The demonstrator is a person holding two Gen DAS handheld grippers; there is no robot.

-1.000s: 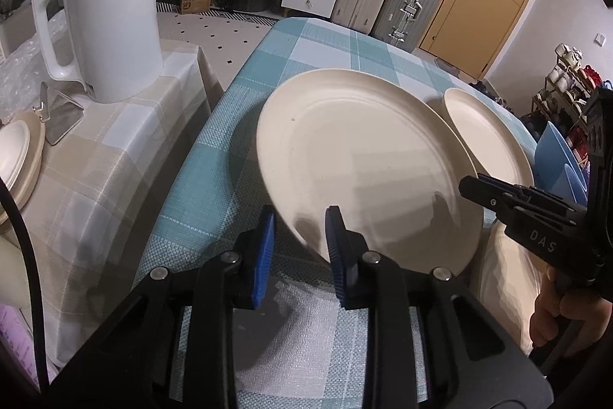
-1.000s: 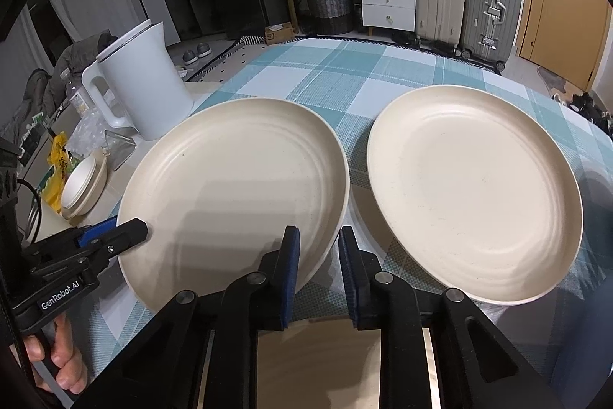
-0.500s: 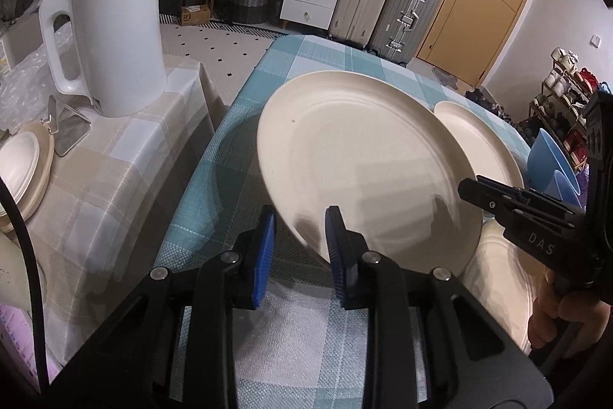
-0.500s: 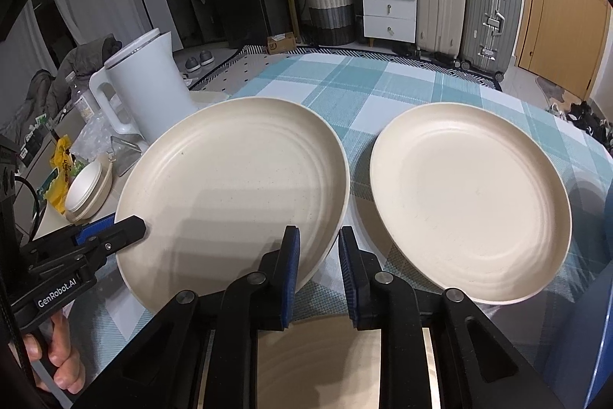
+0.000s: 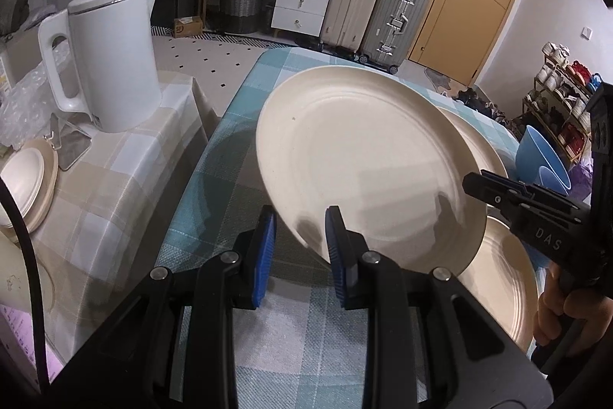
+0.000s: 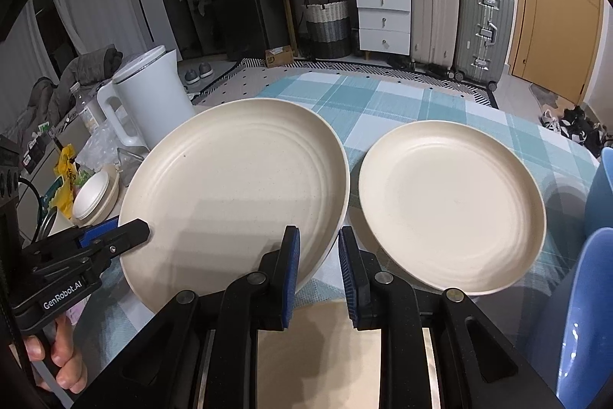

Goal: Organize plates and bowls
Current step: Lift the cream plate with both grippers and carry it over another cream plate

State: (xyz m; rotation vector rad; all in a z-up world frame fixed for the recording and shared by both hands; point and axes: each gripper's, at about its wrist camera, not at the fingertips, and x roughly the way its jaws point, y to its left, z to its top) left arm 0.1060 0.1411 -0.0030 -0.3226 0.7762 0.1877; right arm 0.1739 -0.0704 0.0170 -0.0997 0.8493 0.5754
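Note:
A large cream plate [image 5: 364, 171] hangs tilted above the teal checked table [image 5: 214, 202], and both grippers carry it. My left gripper [image 5: 300, 221] is shut on its near rim, the blue pads [image 5: 268, 229] pinching the edge. My right gripper [image 6: 318, 240] is shut on the opposite near rim of the same plate [image 6: 237, 186]. Each gripper shows in the other's view, the right gripper [image 5: 473, 179] and the left gripper [image 6: 118, 230] at the plate's sides. A second cream plate [image 6: 452, 202] lies flat on the table to the right. A third plate [image 5: 498, 278] lies below the held one.
Blue bowls [image 6: 601, 186] stand at the table's right edge. A white kettle [image 5: 111, 64] and a small cream lidded dish [image 5: 23, 179] sit on the beige checked side table to the left. Suitcases, drawers and a door are far behind.
Both grippers have risen together with the large plate, which now hangs higher above the table. The other plates have not moved.

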